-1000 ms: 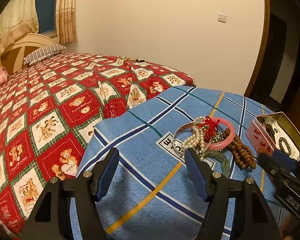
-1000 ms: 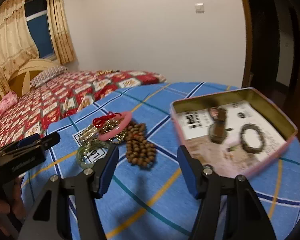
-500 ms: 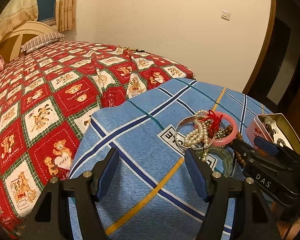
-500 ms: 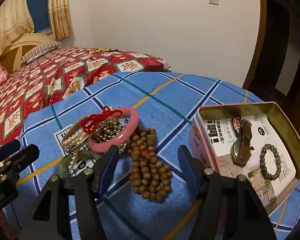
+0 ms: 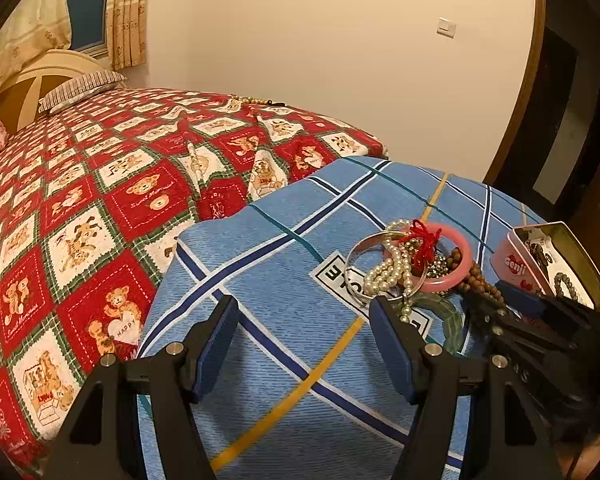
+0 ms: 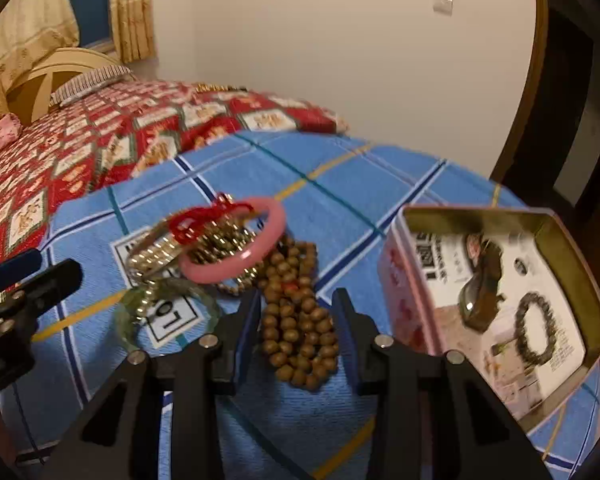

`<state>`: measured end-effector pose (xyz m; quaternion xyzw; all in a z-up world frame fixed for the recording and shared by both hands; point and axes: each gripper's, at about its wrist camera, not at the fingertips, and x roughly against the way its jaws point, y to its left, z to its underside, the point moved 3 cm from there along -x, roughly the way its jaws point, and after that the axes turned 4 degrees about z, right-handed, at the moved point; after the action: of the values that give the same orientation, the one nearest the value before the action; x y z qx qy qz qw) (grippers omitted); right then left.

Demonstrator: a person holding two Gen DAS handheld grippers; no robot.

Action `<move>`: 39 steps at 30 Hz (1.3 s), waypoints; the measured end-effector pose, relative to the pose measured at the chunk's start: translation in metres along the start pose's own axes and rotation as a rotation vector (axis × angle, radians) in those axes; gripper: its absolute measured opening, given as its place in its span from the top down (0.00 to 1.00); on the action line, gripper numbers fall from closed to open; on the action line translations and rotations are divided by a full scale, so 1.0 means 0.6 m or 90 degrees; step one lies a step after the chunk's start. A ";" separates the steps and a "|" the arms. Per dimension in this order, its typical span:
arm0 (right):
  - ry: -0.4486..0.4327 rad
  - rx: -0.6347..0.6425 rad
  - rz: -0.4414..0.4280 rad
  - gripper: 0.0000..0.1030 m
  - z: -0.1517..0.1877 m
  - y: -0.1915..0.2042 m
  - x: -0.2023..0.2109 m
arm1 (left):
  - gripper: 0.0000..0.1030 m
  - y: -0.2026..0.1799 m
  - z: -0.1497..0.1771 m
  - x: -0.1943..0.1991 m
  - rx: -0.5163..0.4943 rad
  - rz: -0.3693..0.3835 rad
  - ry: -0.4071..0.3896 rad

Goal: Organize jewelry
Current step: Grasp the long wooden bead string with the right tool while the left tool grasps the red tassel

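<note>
Tin: pink tin [image 6: 396, 280], open and lidless, stands on the blue plaid cloth [image 6: 340, 184] at 3 o'clock in the right wrist view; a printed paper lines its floor.
Tin contents: dark beaded bracelet [image 6: 534, 330] at the near end; a wristwatch [image 6: 480, 280] just beyond it.
Right gripper: right gripper [image 6: 296, 316] points steeply down at the cloth, its blue pads on either side of the wooden bead string [image 6: 300, 320]. The jaws have just been closing and stand narrowed; the picture is too blurred to tell whether the pads press on the beads.
Left gripper: left gripper [image 5: 304, 340] points down at bare cloth at 6 o'clock in its own view, jaws wide apart with nothing between them.
Jewelry pile: beyond the bead string, toward 11 o'clock in the right wrist view, lie a green bangle [image 6: 140, 312], a pink bangle [image 6: 260, 248] with a red cord knot [image 6: 196, 224], a pearl strand [image 5: 392, 272] and a silver bangle [image 5: 356, 256], all heaped and touching.
Background: bed with red bear-print quilt [image 5: 80, 220] at 10 o'clock.
Change: a second ago the right gripper faced the gap between beads and tin with wider jaws; it now sits over the bead string. Left gripper holds the same place and opening.
</note>
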<state>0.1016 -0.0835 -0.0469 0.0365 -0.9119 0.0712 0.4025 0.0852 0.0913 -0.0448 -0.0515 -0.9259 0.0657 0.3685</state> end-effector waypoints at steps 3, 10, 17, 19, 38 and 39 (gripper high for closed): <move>0.018 -0.005 -0.002 0.58 -0.005 -0.004 -0.015 | 0.34 -0.004 -0.001 0.001 -0.007 0.005 -0.002; 0.014 -0.054 -0.070 0.74 -0.004 -0.024 -0.011 | 0.34 -0.024 -0.016 0.005 -0.045 0.042 -0.028; -0.086 -0.087 -0.119 0.76 0.004 -0.044 0.061 | 0.34 -0.072 -0.051 -0.012 -0.109 0.077 -0.046; -0.104 -0.102 -0.122 0.76 0.003 -0.055 0.072 | 0.34 -0.093 -0.059 -0.023 -0.138 0.084 -0.046; -0.112 -0.182 -0.121 0.76 0.001 -0.108 0.060 | 0.96 -0.110 -0.088 -0.050 -0.117 0.188 -0.048; -0.118 -0.183 -0.122 0.76 0.000 -0.108 0.063 | 1.00 -0.102 -0.093 -0.032 -0.105 0.208 -0.067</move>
<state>0.0844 -0.1481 -0.0125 0.0716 -0.9381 -0.1018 0.3231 0.1345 0.0331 -0.0079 -0.2277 -0.9253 0.0514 0.2988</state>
